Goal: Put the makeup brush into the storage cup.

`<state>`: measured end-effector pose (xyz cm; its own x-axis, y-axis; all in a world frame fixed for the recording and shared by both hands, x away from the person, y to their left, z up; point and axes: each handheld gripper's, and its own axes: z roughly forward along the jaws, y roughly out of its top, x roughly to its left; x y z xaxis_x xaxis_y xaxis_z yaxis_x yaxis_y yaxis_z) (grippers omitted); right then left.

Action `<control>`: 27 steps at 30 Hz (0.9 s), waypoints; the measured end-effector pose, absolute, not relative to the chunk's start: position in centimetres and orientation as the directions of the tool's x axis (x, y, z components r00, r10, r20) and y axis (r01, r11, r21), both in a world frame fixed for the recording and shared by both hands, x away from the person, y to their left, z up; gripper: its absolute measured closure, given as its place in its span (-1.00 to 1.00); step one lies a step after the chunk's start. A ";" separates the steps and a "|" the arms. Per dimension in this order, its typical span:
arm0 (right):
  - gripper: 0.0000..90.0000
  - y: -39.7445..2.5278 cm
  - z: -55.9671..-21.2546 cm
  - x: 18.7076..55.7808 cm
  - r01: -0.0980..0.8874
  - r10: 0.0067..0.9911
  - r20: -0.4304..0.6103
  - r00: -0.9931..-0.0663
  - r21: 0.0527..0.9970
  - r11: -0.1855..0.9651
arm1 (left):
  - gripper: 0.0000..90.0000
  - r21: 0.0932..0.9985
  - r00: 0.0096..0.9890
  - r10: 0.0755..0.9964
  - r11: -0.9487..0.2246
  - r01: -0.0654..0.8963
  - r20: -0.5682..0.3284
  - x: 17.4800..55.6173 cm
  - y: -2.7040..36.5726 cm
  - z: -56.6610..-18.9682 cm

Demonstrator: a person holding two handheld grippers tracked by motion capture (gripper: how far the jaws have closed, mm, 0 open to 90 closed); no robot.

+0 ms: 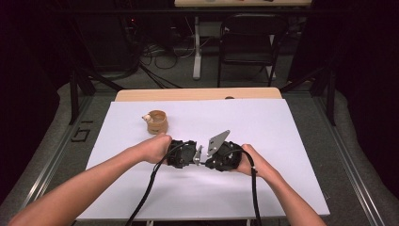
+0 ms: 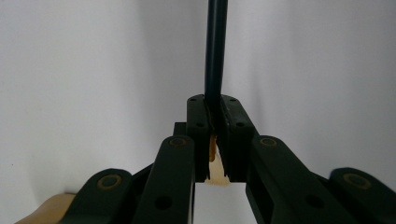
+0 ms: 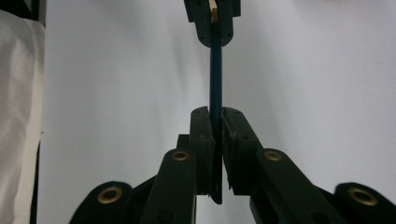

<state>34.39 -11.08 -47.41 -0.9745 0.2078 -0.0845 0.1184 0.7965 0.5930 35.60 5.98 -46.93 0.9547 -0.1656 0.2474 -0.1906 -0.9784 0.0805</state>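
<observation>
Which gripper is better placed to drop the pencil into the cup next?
Left, probably. Both grippers are shut on the pencil, but the cup stands just beyond the left gripper, on the side away from the right gripper.

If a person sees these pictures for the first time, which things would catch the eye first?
Probably the two black grippers meeting nose to nose at the middle of the white table: the left gripper and the right gripper both clamp one thin dark pencil. Behind them, toward the left, stands a small wooden cup.
</observation>
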 end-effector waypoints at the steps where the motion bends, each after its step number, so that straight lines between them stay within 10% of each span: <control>1: 0.87 -11.1 -47.4 34.4 0.122 0.215 -0.087 -0.973 0.595 0.794 | 0.86 0.082 0.956 -0.164 -0.979 -0.189 0.242 35.7 6.0 -46.9; 8: 0.89 -11.3 -47.7 34.4 0.140 0.244 -0.089 -0.966 0.613 0.778 | 0.82 0.079 0.954 -0.164 -0.979 -0.189 0.250 35.7 6.0 -47.0; 20: 0.89 -12.8 -48.5 34.1 0.166 0.280 -0.062 -0.958 0.675 0.719 | -0.40 0.205 0.963 -0.025 -0.975 -0.083 0.269 36.4 7.9 -46.5; 27: 0.89 -13.7 -49.1 33.9 0.192 0.312 -0.044 -0.949 0.703 0.684 | -0.65 0.296 0.962 0.076 -0.955 -0.005 0.263 36.8 9.4 -46.6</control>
